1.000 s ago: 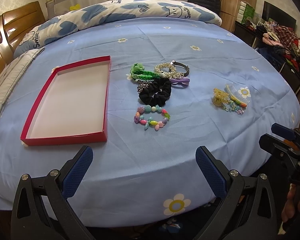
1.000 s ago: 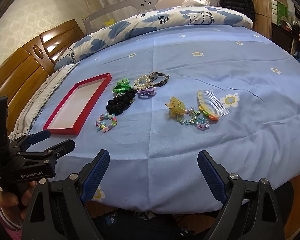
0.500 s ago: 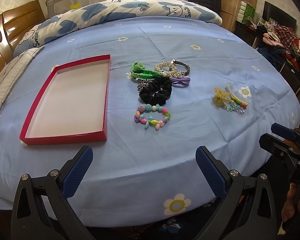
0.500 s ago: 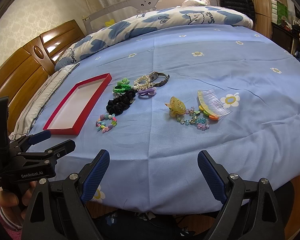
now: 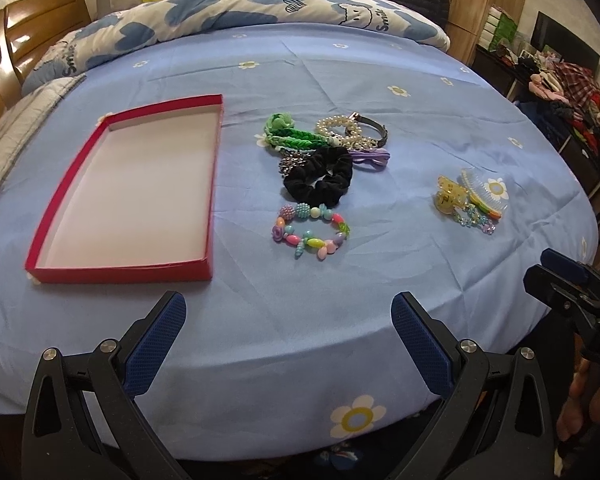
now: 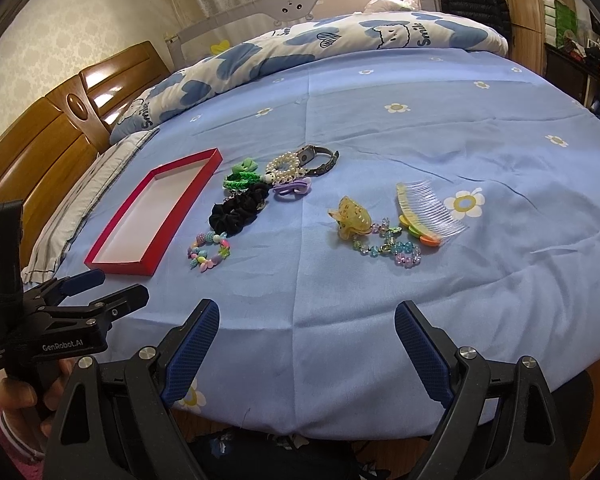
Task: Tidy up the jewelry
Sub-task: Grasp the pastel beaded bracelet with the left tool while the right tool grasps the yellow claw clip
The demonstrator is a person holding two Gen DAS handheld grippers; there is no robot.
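An empty red box (image 5: pixel 60 204) (image 6: pixel 118 260) lies on the blue bedsheet at left. Right of it lie a colourful bead bracelet (image 5: pixel 311 232) (image 6: pixel 209 250), a black scrunchie (image 5: pixel 319 182) (image 6: pixel 236 210), a green braided band (image 5: pixel 292 134), a pearl bracelet (image 5: pixel 336 128) and a purple hair tie (image 5: pixel 370 158). Further right lie a yellow claw clip (image 5: pixel 450 199) (image 6: pixel 352 218), a clear comb (image 6: pixel 432 212) and a crystal bead bracelet (image 6: pixel 388 248). My left gripper (image 5: pixel 288 340) is open and empty at the bed's near edge. My right gripper (image 6: pixel 306 340) is open and empty there too.
A blue-and-white quilt (image 5: pixel 240 8) lies rolled along the far side of the bed. A wooden headboard (image 6: pixel 40 148) stands at left. A dark cabinet with piled clothes (image 5: pixel 560 88) stands at right.
My left gripper has moved slightly forward and up over the bed edge. The right gripper has barely moved. Nothing on the bed has moved.
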